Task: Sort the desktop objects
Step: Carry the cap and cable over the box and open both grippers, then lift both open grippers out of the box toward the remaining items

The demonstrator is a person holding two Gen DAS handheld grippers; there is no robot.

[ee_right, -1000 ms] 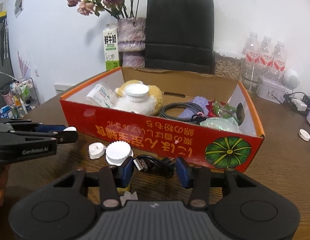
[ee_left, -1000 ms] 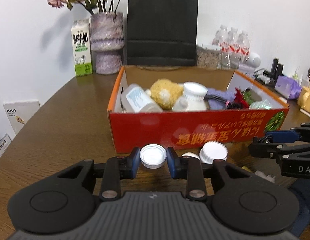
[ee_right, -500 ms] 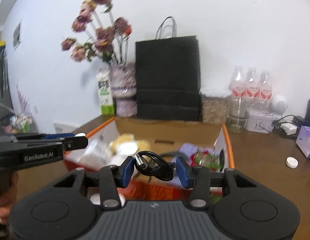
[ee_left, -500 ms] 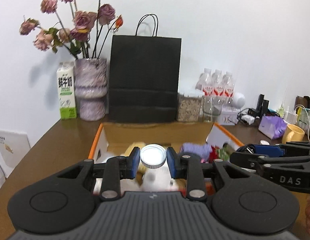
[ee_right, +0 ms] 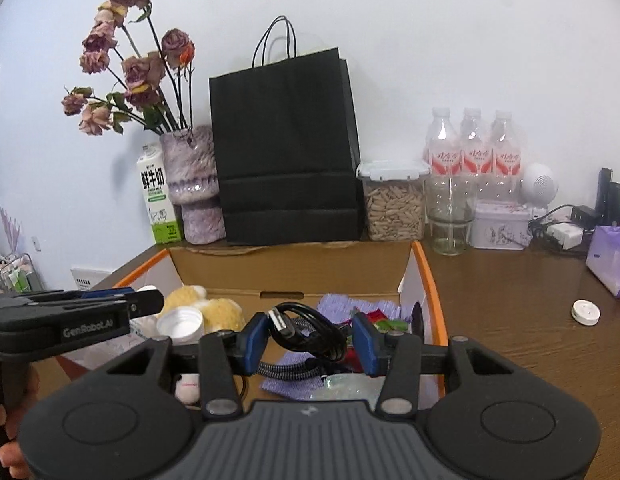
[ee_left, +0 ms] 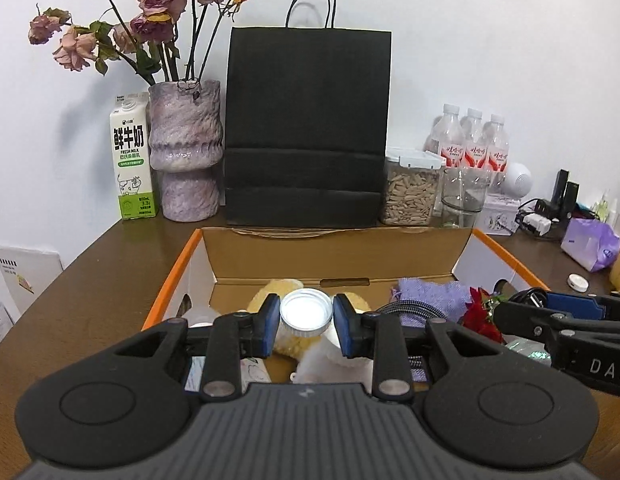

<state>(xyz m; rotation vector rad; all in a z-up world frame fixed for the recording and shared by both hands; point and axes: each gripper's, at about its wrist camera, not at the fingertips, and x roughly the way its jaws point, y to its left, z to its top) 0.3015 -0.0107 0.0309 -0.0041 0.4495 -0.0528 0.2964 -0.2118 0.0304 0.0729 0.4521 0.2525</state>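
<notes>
Backdrop: white wall behind a brown wooden table [ee_right: 510,320]; along the wall stand a milk carton [ee_left: 132,160], a purple vase [ee_left: 186,152] of dried roses, a black paper bag [ee_left: 306,128], a jar of seeds [ee_left: 410,188] and three water bottles [ee_right: 472,148].
Box: an orange-rimmed cardboard box [ee_left: 334,248] sits open on the table, below both tools; its near wall is cut off by the tool bodies in both views.
Left tool: the left tool [ee_left: 306,320] is clamped on a white bottle cap [ee_left: 306,312], held above the box contents with its hollow side toward the camera.
Right tool: the right tool [ee_right: 312,340] is clamped on a coiled black USB cable [ee_right: 306,332], also held over the box; its plug end points up and left.
In the box: a yellow plush toy [ee_right: 214,308], a purple knitted cloth [ee_left: 430,296], a red flower [ee_left: 478,312] and a white-capped bottle [ee_right: 180,324].
Hard to make out: a braided cord [ee_right: 286,368] and a shiny wrapped item [ee_right: 346,388] are mostly covered by the right tool; items under the left tool are too hidden to name.
Elsewhere on the table: a small white round disc [ee_right: 586,312] lies well apart from the box, near a purple packet [ee_right: 610,260] cut off at the right edge.
</notes>
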